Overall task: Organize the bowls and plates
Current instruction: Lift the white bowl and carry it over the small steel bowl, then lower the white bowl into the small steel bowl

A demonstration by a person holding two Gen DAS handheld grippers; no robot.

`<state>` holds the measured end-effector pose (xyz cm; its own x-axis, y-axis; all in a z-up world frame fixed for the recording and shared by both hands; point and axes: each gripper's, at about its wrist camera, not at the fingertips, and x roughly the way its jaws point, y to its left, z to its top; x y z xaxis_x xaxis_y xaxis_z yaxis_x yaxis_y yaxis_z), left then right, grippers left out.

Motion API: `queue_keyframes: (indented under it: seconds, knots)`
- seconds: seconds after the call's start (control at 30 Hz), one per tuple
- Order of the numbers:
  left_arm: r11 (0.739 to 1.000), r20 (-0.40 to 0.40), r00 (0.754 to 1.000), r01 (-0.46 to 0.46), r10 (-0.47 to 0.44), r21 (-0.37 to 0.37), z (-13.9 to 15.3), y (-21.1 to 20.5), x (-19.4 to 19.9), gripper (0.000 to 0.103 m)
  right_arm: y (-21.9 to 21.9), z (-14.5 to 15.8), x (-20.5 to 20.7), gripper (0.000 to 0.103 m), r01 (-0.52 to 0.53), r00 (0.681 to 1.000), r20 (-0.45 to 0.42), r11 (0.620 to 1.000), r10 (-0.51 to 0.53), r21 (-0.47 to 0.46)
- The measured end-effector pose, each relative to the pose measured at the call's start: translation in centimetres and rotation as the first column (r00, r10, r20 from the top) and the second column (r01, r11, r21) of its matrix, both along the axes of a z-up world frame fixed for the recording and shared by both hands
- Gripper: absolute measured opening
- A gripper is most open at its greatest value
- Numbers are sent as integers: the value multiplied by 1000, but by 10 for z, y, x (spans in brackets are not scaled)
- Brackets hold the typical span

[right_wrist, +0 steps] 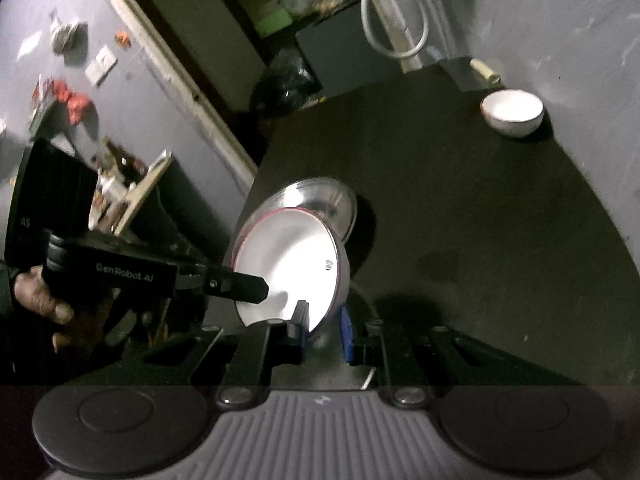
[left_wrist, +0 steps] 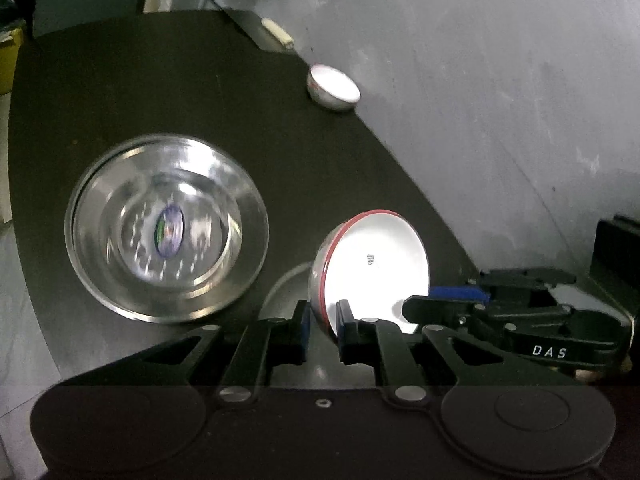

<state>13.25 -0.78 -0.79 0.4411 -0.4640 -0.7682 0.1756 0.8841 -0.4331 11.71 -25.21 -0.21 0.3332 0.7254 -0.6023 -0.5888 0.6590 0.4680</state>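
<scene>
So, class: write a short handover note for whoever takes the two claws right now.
Left claw: shut on the rim of the red-rimmed white bowl.
Right claw: shut on the same bowl's rim; the bowl is tilted between them, off the dark table.
Steel plates: stacked on the table.
Small white bowl: at the far edge, untouched.
Left: set the held bowl down, then gather the small one.

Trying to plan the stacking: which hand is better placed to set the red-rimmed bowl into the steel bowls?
Left, probably. The left gripper and right gripper both pinch the red-rimmed bowl, but the steel bowls lie on the left gripper's side, the right gripper opposite.
</scene>
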Motion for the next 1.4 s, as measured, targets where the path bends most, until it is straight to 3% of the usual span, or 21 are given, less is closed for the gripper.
queue_keyframes:
  seconds: [0.5, 1.4]
  knots:
    - [996, -94, 994, 66, -60, 56, -18, -13, -8, 15, 6, -8, -17, 19, -58, 997, -50, 994, 54, -89]
    - [993, -183, 983, 52, -31, 106, -24, -18, 3, 17, 20, -15, -5, 18, -69, 995, -87, 981, 54, -180]
